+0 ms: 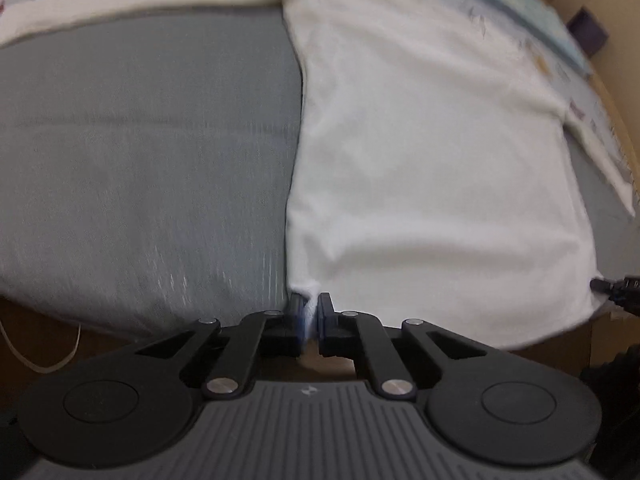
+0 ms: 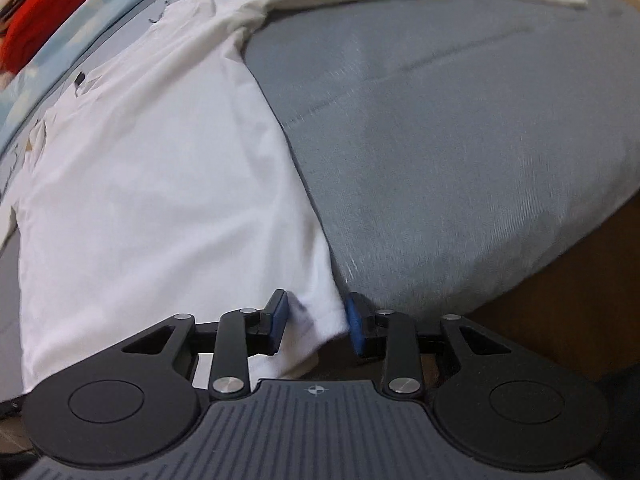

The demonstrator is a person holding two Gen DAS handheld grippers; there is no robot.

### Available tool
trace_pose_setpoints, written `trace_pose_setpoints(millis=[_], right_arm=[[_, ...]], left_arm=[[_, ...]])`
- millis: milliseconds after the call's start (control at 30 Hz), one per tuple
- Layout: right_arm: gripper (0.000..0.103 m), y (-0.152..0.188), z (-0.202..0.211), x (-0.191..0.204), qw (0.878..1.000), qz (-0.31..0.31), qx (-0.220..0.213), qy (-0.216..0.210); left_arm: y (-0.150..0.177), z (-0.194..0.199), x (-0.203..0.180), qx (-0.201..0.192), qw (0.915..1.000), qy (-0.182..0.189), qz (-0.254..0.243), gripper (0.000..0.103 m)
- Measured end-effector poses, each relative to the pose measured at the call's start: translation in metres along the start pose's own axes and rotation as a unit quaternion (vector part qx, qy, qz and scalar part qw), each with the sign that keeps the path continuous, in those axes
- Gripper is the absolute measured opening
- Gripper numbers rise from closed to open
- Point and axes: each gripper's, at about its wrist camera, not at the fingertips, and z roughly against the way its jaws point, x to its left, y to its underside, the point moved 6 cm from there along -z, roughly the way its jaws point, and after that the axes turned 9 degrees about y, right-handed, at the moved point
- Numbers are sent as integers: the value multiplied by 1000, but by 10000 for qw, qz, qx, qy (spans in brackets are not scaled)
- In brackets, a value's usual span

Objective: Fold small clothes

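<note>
White shirt [image 1: 432, 168] spread flat on the grey worktop [image 1: 140, 152], hem toward the tools, long axis running away from both cameras toward the collar end, sleeves trailing off at the far corners. Left tool [image 1: 309, 314] pinched narrow on the near-left hem corner, a nub of white fabric caught between the blue pads. Right tool [image 2: 316, 322] parted to a middling gap, straddling the near-right hem corner; cloth between the fingers [image 2: 277, 316], but not yet clamped, or so it looks through the motion blur. Both corners right at the tool tips, neither hand nearer than the other, body of the shirt stretching straight ahead. Likely next: right side closing, then both corners lifted and carried forward along that axis toward the collar. Red cloth [image 2: 38, 28] bunched well beyond, out of play.
</note>
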Motion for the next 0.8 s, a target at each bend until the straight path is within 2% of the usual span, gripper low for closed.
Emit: trace_pose_setpoints(millis=[33,67,133,167,200,233,267,333,400,533,600,700,800], right_arm=[[5,-2,3,4,9999,71,-92,-66],[5,-7,5,8,9991,43,-272,-331],[5,-19,31,29,9848,37,-845,-1518],[6,-24,43,38,9759,144,-1036,-1913],[11,-26,48,43,9714,203,-1134,-2075],[17,-27,45,43,9733,177,-1131,-1989],[24,-26,37,37,9801,69,-1029,-1694],[24,-22,12,21,9933,-291,-560,-965],[24,-16,-2,8,9960,-569,-149,-680],[25,-1,-3,8,9952,-558,230,-773],[30,6,-3,8,9954,-528,349,-720],[34,10,-9,9,9953,-558,407,-676],[40,7,-14,20,9932,-643,435,-873]], left_arm=[[-6,9,4,-267,9996,34,124,6],[-11,17,10,-496,9984,8,274,6],[-17,27,26,-812,9946,-214,608,6],[-18,29,34,-869,9925,-370,772,6],[-17,27,40,-848,9913,-473,888,6],[-16,24,43,-776,9909,-543,960,6],[-14,20,45,-678,9913,-577,969,6],[-12,14,43,-547,9925,-642,888,6],[-13,13,42,-517,9929,-659,845,6],[-15,9,42,-455,9929,-655,882,7],[-16,8,42,-396,9933,-679,843,7],[-17,4,39,-346,9936,-704,807,7],[-17,3,39,-353,9937,-701,801,7]])
